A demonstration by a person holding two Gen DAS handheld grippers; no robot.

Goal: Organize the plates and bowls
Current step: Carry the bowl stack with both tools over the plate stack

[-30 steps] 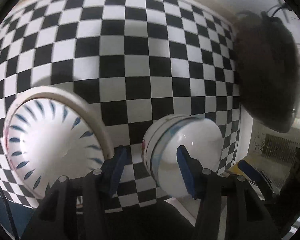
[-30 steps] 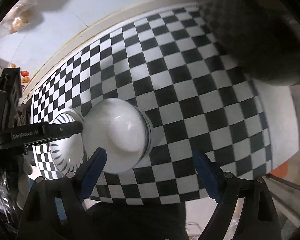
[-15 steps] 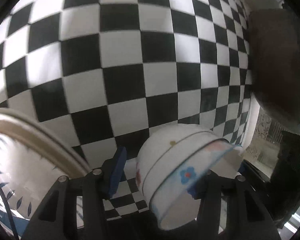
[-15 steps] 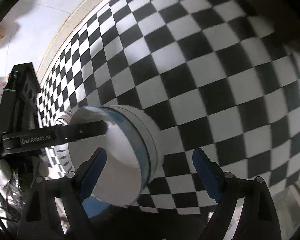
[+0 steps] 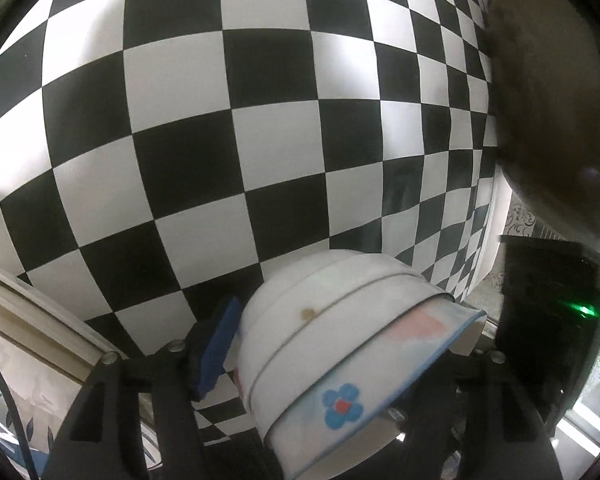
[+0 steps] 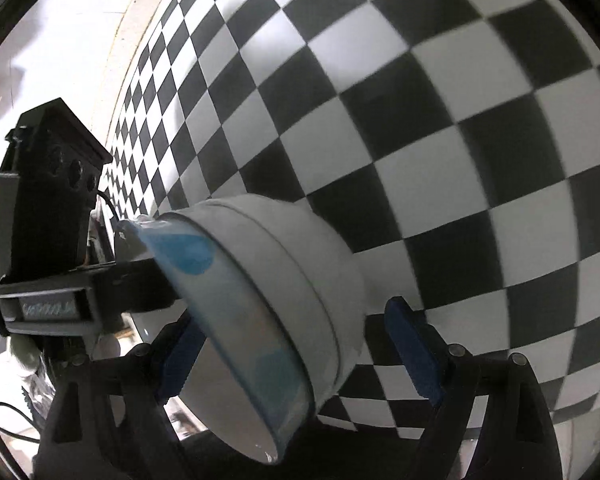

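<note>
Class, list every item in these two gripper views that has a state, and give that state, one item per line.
bowl: tipped on its side, between both grippers' fingers
plate: lying beside the bowl, untouched, only partly in view
left gripper: jaws opening, bowl between them
right gripper: jaws closing, bowl between them, right pad not touching it
checkered tablecloth: spread flat

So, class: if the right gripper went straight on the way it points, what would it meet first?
The white bowl, tipped on its side between the closing right gripper fingers; beyond it, the checkered tablecloth. Depth is unclear.
</note>
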